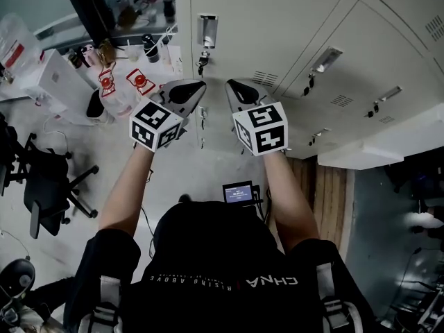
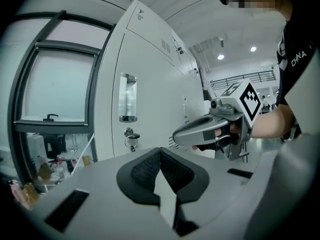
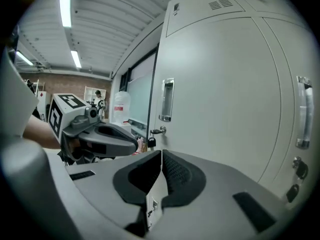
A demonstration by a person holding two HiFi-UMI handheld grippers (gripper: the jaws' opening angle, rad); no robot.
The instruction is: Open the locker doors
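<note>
1. Locker doors (image 1: 277, 19): a grey bank of them fills the top and right of the head view, and every one that shows is closed.
2. The nearest door (image 3: 220, 84) stands straight ahead of both claws. Its upright handle (image 1: 207, 30) is near its left edge, with a key (image 1: 202, 62) in the lock just below.
3. Left claw (image 1: 196, 89): its jaws are pressed together with nothing between them. It points at the door and stops short of it, touching nothing. In the head view its tip lies just below the key; in its own view the handle (image 2: 128, 98) and key (image 2: 131, 136) sit ahead and to the left of the jaws.
4. Right claw (image 1: 233, 87): its jaws are also closed tight and empty. It is level with the left claw and just beside it, aimed at the same door and clear of it. In its own view the handle (image 3: 166, 100) stands above the jaw tips.
5. A second handle (image 3: 303, 111) shows on the next door to the right.
6. Left of the lockers is a window (image 2: 55, 89), with a cluttered table (image 1: 55, 82) below it and a chair (image 1: 41, 179) on the floor nearby.
</note>
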